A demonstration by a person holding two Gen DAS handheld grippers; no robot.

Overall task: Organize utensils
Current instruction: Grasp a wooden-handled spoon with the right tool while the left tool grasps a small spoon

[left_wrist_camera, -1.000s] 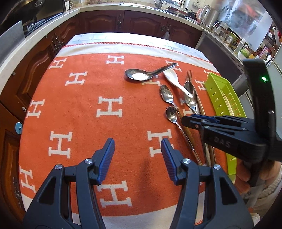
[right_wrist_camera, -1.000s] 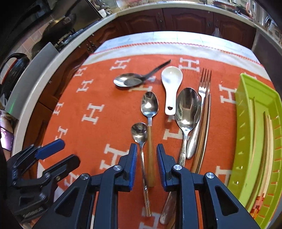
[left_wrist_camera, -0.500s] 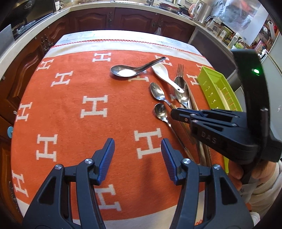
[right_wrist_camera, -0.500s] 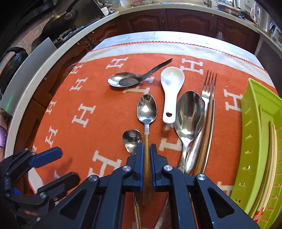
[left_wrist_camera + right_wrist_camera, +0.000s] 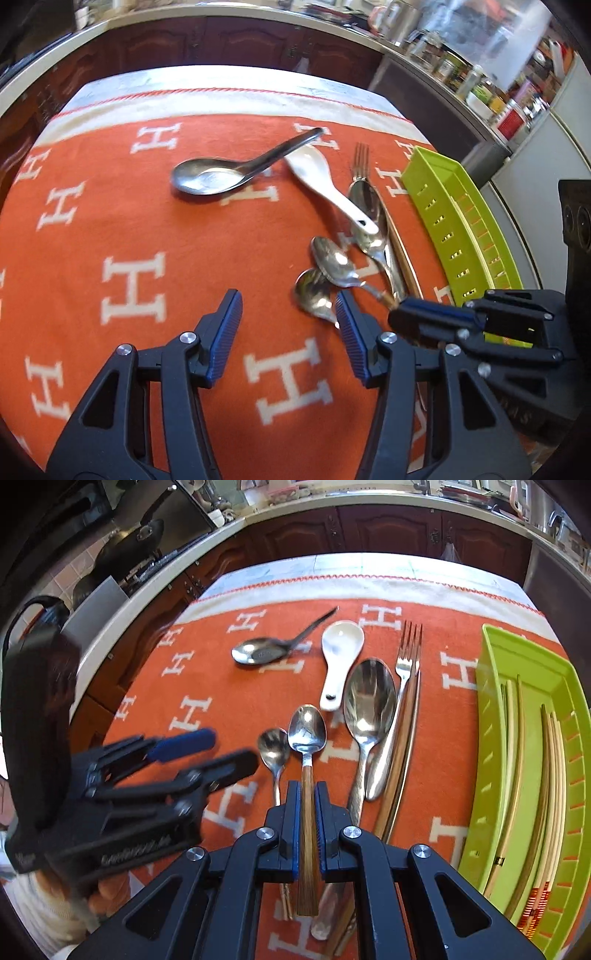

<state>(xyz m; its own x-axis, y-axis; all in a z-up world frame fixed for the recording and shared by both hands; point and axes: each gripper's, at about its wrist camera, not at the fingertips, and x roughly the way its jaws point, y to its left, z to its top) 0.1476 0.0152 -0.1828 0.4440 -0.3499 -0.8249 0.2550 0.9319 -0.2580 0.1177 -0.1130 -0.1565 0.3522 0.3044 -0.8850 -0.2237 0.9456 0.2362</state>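
1. A kitchen table under an orange woven cloth patterned with white H letters (image 5: pixel 207 709), with loose cutlery near the middle and a lime-green slotted plastic utensil tray (image 5: pixel 491 760) at the right edge.

2. The right gripper (image 5: pixel 307 812), black with blue ribbed pads, is pinched on the wooden handle of a steel-bowled teaspoon (image 5: pixel 307 734), gripping partway down the handle with the bowl pointing away.

3. The left gripper (image 5: pixel 290 328) hangs over bare cloth with nothing between its pads; its jaws are half spread and easing inward.

4. The tray already holds pale wooden chopsticks (image 5: pixel 517 760) laid lengthwise.

5. Awaiting sorting on the cloth: a small steel teaspoon (image 5: pixel 274 749) just beside the gripped one, a large polished steel tablespoon (image 5: pixel 369 698), a white ceramic soup spoon (image 5: pixel 340 653), a steel fork (image 5: pixel 408 653), a dark steel soup spoon (image 5: pixel 266 651) and a pair of dark brown chopsticks (image 5: pixel 404 738).

6. Likely risks: the smooth, narrow handle could pivot or slip between the pads as the bowl's weight pulls it down.

7. The small teaspoon lies so near that a sideways drag could knock it or snag its handle.

8. The two grippers sit near each other, so a crossing move toward the tray could bring them together.
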